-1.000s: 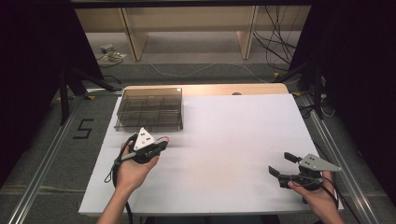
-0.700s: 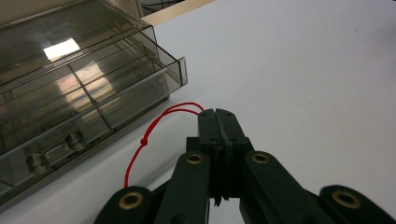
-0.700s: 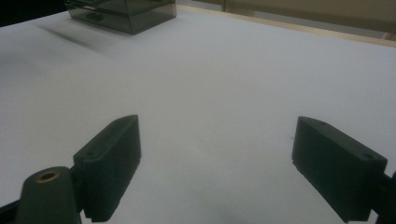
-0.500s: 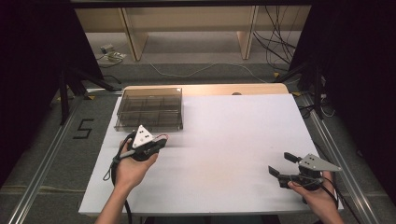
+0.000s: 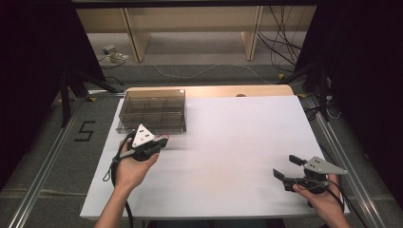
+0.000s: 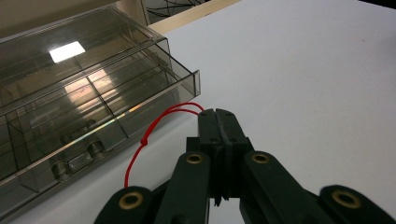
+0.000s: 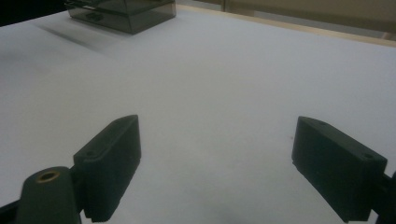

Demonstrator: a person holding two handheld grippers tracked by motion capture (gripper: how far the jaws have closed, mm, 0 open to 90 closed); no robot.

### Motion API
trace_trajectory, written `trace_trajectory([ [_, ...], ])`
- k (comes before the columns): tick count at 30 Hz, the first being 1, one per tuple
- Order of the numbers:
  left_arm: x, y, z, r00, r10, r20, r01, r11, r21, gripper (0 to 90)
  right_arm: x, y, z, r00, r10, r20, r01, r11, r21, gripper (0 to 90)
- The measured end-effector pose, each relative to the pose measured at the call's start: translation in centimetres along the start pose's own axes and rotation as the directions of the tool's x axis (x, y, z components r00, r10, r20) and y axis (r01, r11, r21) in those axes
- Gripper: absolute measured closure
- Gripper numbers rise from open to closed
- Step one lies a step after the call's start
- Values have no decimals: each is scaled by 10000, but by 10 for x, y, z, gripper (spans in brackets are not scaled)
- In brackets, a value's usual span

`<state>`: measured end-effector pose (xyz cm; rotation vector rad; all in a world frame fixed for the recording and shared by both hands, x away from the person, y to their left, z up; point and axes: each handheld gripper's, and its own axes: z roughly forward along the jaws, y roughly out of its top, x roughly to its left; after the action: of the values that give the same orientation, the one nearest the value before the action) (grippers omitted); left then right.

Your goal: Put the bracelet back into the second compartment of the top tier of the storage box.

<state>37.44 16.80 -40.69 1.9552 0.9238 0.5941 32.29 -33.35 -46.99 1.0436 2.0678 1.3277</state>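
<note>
Bright tabletop point(image 5: 237, 142), dark surroundings; glare on box point(image 6: 65, 51).

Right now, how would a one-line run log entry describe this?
left hand-held gripper: shut on red string beside clear compartment box | right hand-held gripper: open, empty, over white table

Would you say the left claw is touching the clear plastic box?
Apart. The left gripper view shows white table between the closed left claw and the clear plastic box.
</note>
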Motion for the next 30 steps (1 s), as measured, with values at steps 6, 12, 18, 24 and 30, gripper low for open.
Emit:
trace_trajectory([
  [6,1,2,0,10000,28,-4,-28,10000,11,899,0,0,0,10000,-13,6,13,10000,-8,166],
  [12,3,4,0,10000,-19,-44,19,10000,-15,899,0,0,0,10000,-12,-5,12,10000,-5,166],
  [18,6,4,0,9999,-53,-99,53,10000,2,900,0,0,0,10000,-47,-7,47,10000,2,165],
  [24,9,5,0,9998,-91,-151,91,10000,-18,899,0,0,0,10000,-30,-18,30,10000,5,165],
  [30,11,6,-1,9997,-66,-214,66,10000,-3,899,0,0,0,10000,-31,-22,31,10000,8,165],
])
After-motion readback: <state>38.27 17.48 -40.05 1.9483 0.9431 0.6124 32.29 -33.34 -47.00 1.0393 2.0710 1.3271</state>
